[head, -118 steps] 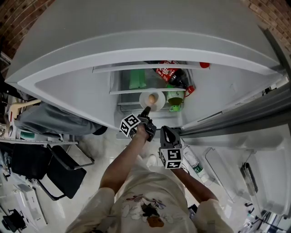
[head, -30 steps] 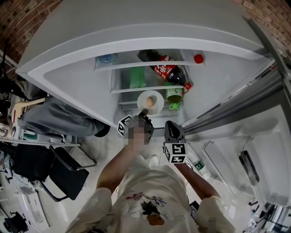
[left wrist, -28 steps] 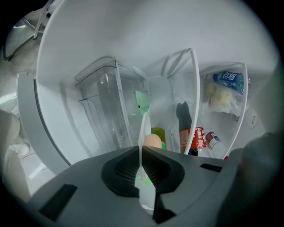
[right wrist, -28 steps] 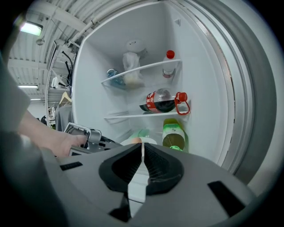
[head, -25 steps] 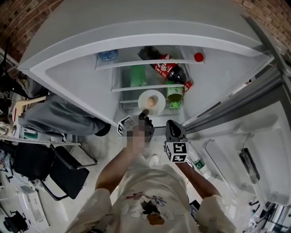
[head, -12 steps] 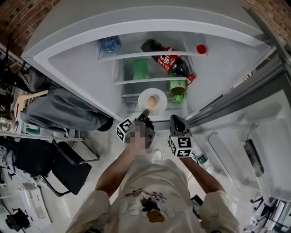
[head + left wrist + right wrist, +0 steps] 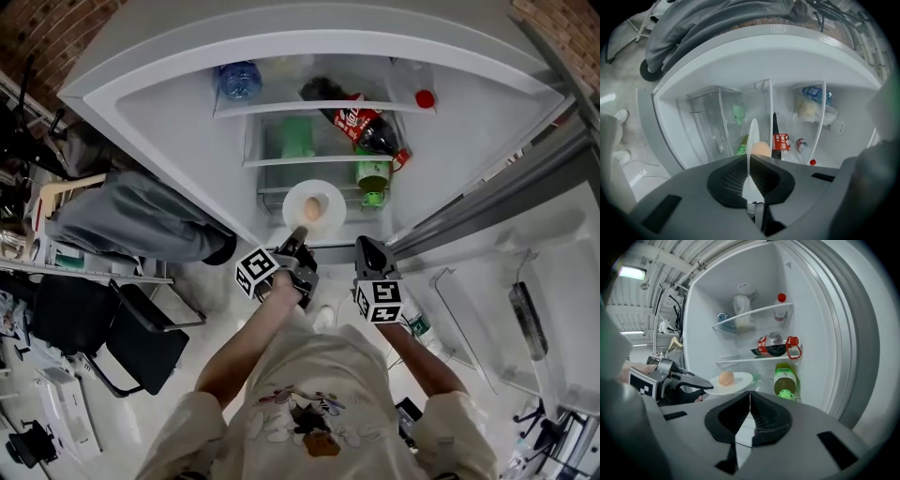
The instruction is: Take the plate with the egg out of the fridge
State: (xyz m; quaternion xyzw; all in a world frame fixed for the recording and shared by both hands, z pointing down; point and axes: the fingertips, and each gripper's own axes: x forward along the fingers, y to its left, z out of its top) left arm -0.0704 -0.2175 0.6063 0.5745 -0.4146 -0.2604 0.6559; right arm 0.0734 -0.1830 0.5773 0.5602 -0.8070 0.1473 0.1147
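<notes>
A white plate with a brown egg on it hangs level at the front of the open fridge, below the lower shelf. My left gripper is shut on the plate's near rim. In the left gripper view the plate runs edge-on between the jaws of my left gripper, with the egg just behind. My right gripper floats to the right of the plate, shut and empty. In the right gripper view my right gripper looks past the plate and egg.
A cola bottle lies on a shelf and a green bottle stands just right of the plate. A water bottle sits on the top shelf. The fridge door stands open at right. A black chair is on the left.
The plate with the egg has come a little toward me, away from the green bottle, still held by the left gripper. The right gripper stayed beside it.
</notes>
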